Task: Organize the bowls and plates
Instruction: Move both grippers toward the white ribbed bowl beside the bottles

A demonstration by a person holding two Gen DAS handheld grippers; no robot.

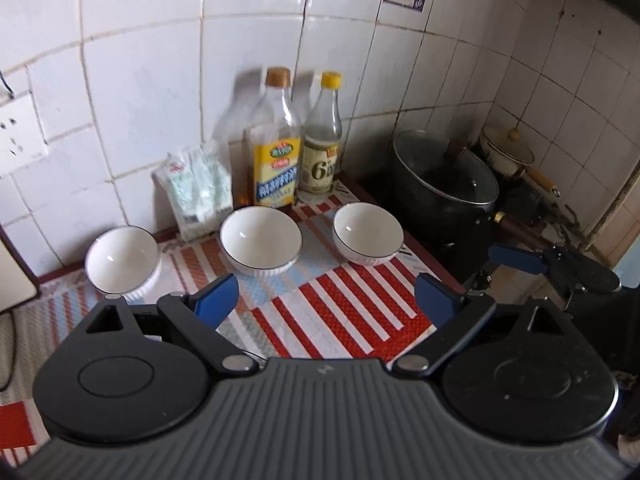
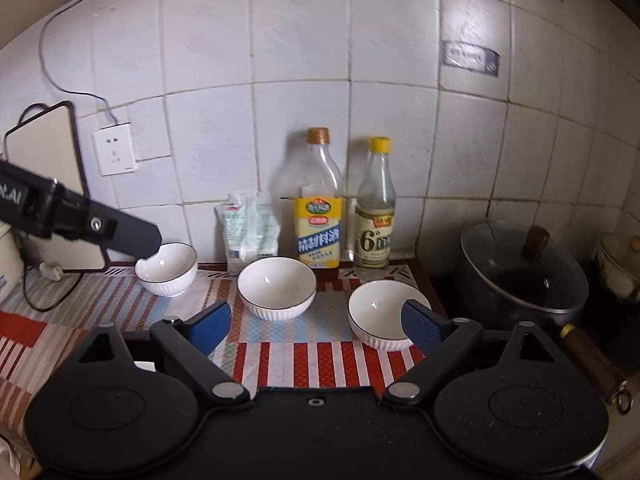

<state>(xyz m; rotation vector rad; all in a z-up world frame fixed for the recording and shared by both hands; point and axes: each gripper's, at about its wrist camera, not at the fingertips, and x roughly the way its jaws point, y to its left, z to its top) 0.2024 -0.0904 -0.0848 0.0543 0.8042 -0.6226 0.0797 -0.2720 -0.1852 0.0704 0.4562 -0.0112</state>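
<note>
Both tongs are seen spread wide, and nothing is gripped by either. The left tongs [image 1: 326, 300] are held above the striped mat [image 1: 340, 312] on the bench, with only the mat showing in the gap between the blue pads; no bowl is touched by them in the left wrist view. In the right wrist view, one dark finger of the left tongs is seen reaching in from the left, its tip over the rim of the left bowl [image 2: 168, 270]; whether contact is made cannot be told.

The right tongs [image 2: 320, 322] are likewise wide apart. The right-hand pad [image 2: 420, 326] is seen in front of the right bowl [image 2: 376, 308], overlapping its near rim, but no pinch on it is shown and contact cannot be confirmed.

Three white bowls with dark rims are set upright in a row along the back half of the bench, apart from one another: the left bowl near the back left, the middle bowl [image 2: 276, 286] near the centre, the right bowl toward the right edge. Behind them, against the tiled wall, a white packet [image 2: 248, 232], a yellow-labelled bottle [image 2: 318, 216] and a yellow-capped bottle [image 2: 376, 216] are stood. Beyond the right edge a dark lidded pot [image 2: 520, 276] is placed.
</note>
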